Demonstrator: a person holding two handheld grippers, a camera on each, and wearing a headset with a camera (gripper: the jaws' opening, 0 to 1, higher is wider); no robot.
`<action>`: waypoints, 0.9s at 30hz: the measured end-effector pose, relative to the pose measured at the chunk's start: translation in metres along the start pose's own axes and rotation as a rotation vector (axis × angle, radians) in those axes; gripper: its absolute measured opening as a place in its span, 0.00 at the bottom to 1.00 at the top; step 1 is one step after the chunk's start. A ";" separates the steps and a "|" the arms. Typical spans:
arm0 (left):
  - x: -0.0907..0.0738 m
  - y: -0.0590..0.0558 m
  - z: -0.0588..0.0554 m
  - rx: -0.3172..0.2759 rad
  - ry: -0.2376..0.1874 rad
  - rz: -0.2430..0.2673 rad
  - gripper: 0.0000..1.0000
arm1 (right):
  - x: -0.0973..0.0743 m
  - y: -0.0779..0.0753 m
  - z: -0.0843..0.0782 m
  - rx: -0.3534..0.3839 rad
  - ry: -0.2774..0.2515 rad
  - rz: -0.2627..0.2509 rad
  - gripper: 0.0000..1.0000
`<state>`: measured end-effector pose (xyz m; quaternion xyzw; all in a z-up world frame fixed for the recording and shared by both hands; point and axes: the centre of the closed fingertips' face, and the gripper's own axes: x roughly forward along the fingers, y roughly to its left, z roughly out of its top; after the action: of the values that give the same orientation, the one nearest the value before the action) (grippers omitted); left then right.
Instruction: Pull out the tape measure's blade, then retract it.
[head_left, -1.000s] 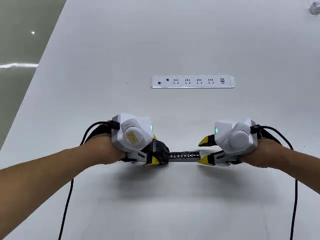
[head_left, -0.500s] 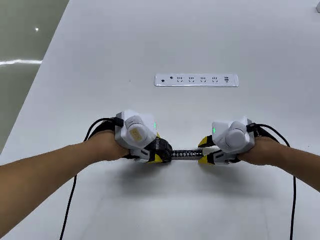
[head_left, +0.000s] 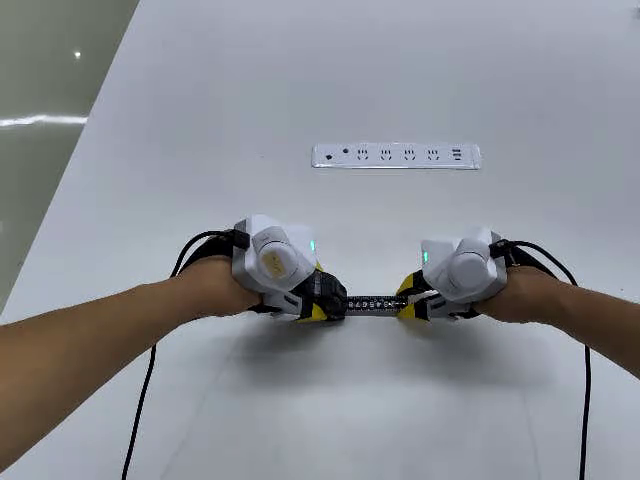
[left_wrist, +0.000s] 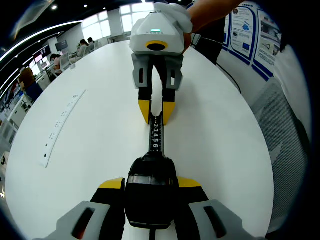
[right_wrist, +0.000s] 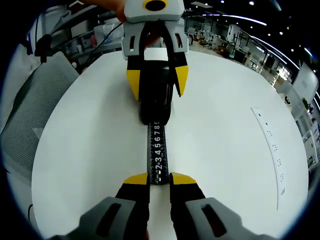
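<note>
Your tape measure (left_wrist: 150, 192), black-cased, sits low over the white table (head_left: 300, 100) near its front edge, between your two hands. Your left gripper (left_wrist: 150, 183) is clamped on its case, one yellow-tipped jaw on each side. A stretch of the blade (right_wrist: 158, 152) runs out of the case straight toward your right gripper (right_wrist: 159, 179), printed numerals facing up. That gripper's jaws are pinched on the blade's free end. The two grippers face each other tip to tip, near one another, with the blade level between them. Farther back on the table a white power strip (head_left: 396, 156) lies flat, well apart from the work. A black cable (head_left: 140, 400) trails back under your left forearm.
</note>
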<state>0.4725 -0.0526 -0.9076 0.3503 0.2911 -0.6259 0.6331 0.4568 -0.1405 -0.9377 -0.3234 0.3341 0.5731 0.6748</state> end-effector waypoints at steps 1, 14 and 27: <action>0.000 0.000 0.000 -0.002 0.002 0.000 0.35 | 0.000 0.000 0.000 -0.003 0.000 0.000 0.14; 0.001 0.001 -0.002 0.005 0.025 0.002 0.35 | -0.004 -0.001 -0.004 0.005 -0.008 0.003 0.12; 0.000 0.002 -0.002 0.002 0.025 0.005 0.35 | -0.013 -0.001 -0.014 0.015 0.000 0.005 0.12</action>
<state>0.4743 -0.0513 -0.9088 0.3596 0.2972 -0.6202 0.6307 0.4553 -0.1592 -0.9349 -0.3174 0.3392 0.5725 0.6756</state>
